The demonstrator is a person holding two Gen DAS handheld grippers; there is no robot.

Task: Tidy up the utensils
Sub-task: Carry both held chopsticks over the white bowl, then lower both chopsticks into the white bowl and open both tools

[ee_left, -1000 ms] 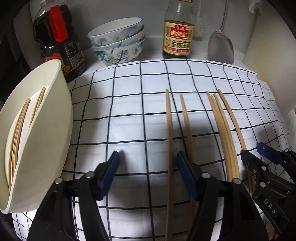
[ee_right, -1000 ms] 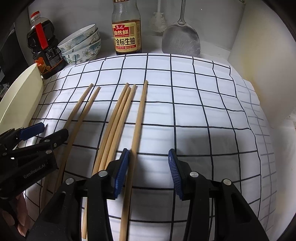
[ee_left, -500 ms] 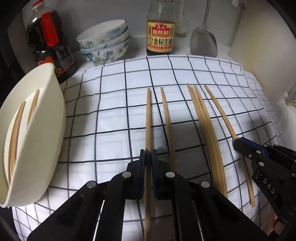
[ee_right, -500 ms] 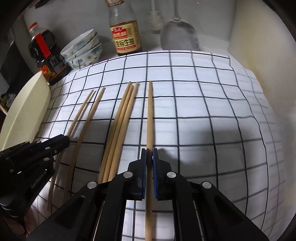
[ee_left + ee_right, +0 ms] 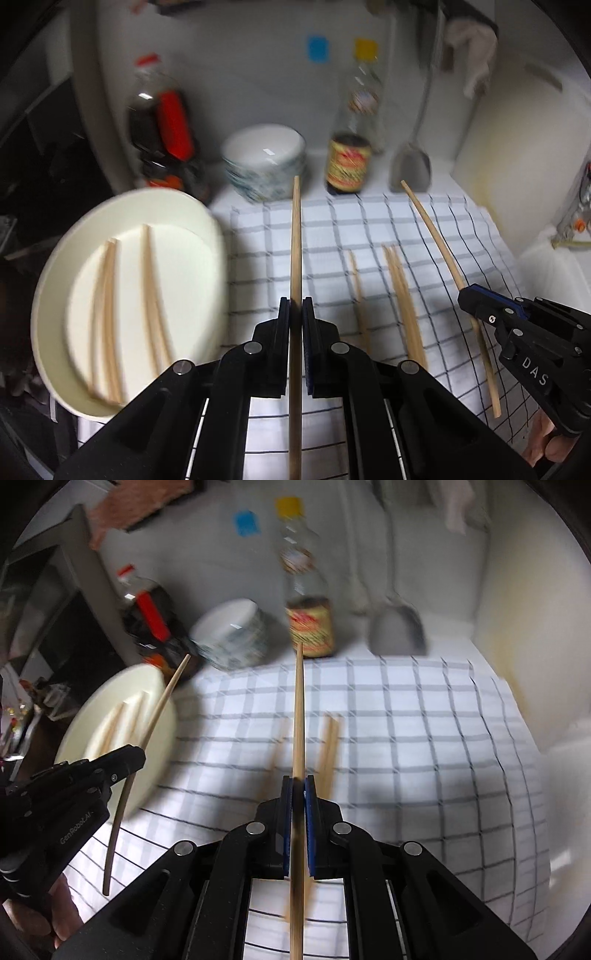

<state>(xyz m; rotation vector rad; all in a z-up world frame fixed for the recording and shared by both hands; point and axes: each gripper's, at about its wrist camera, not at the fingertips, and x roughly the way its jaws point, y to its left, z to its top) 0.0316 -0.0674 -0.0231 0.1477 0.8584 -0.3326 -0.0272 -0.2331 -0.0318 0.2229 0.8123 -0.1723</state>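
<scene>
off to the left there's a white bowl (image 5: pixel 207 236) with a few chopsticks already lying in it. left claw (image 5: pixel 294 314) is clamped tight on one chopstick (image 5: pixel 295 236), up off the checked cloth (image 5: pixel 332 229). three loose chopsticks (image 5: pixel 400 291) lie on the cloth, then the right claw (image 5: pixel 298 794) pinches another chopstick (image 5: pixel 298 709), also lifted.

Both tongs (image 5: pixel 294 310) (image 5: pixel 298 788) clamped, raised.
</scene>
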